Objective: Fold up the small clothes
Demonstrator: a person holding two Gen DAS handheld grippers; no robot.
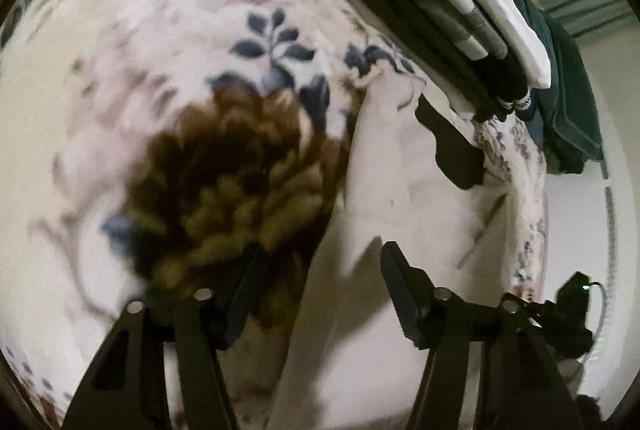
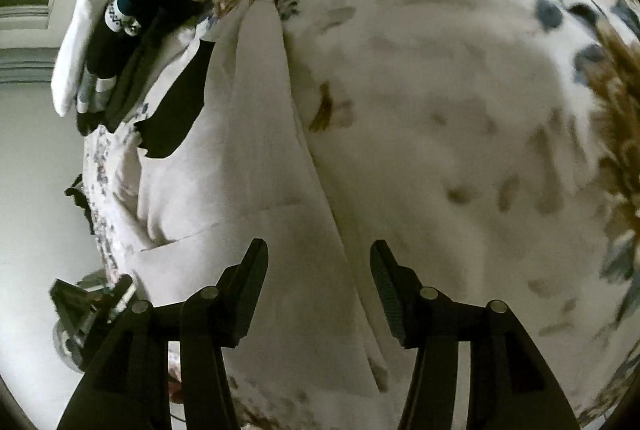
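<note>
A white garment [image 1: 400, 190] lies flat on a floral blanket [image 1: 180, 50]; it also shows in the right wrist view [image 2: 248, 170] as a long folded panel. My left gripper [image 1: 320, 258] is open and empty, hovering over the garment's left edge. My right gripper [image 2: 318, 254] is open and empty, over the garment's right edge. A black piece of cloth [image 1: 452, 146] lies at the garment's far end, also in the right wrist view [image 2: 176, 114].
A stack of folded clothes [image 1: 460, 14], black, grey and white, sits on the blanket's far corner, with a dark green cloth [image 1: 568, 102] beside it. The stack also shows in the right wrist view [image 2: 112, 30]. The other gripper [image 1: 560, 314] is at the bed's edge.
</note>
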